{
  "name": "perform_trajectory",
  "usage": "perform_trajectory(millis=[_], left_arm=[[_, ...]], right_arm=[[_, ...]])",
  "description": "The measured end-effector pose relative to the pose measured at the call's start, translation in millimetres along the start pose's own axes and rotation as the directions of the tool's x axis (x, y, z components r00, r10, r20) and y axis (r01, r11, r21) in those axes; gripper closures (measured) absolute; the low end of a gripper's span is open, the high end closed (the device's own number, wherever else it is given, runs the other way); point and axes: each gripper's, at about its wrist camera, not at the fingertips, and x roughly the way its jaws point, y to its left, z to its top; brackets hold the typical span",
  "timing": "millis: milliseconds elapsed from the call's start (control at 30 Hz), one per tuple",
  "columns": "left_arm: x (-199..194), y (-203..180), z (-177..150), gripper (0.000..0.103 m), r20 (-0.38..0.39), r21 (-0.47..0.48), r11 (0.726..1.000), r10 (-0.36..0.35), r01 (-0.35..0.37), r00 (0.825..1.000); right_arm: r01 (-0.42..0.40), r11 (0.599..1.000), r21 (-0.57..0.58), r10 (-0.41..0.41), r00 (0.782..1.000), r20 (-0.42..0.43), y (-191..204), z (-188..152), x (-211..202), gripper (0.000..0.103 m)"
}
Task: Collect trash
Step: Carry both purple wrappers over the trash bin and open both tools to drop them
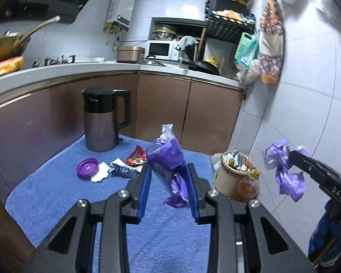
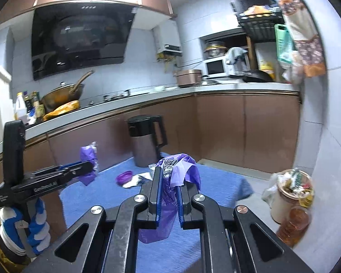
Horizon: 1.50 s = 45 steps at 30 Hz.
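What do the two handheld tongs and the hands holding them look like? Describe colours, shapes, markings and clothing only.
Both are black, angular linkage frames with silver round pivot bolts and blue pads lining the fingers. The right tongs carry white lettering on the side; the left tongs do too. Each hand wears a blue-and-white knitted glove.

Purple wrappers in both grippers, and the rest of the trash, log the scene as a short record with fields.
left gripper: jaws shut on purple wrapper
right gripper: jaws shut on second purple wrapper
blue towel: kettle, purple lid, red snack wrapper, crumpled white paper
trash bin: on the floor by the wall, full
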Motion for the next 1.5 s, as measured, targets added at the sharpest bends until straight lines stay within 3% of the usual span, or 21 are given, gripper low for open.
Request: perform_trajectory(millis=[333,1167,1500], left_arm=[[30.4,-64.6,-10.7,0.074,-0.048,0.131,0.991,-0.013,0.019,0.999],[114.0,-131.3,-42.0,0.074,-0.218,0.239,0.969,-0.014,0.068,0.976],[154.6,-160.2,-60.7,0.074,-0.308,0.279,0.951,-0.04,0.131,0.951]], right_arm=[[0.102,0.989,0.109,-0.104,0.995,0.006,-71.6,-27.0,-21.3,0.092],[0.135,0.955,0.264,-0.119,0.99,-0.074,-151.4,-78.0,-1.1,0.092],[0.176,0.93,0.322,-0.146,0.982,-0.116,-182.0,-96.8,7.0,0.092]])
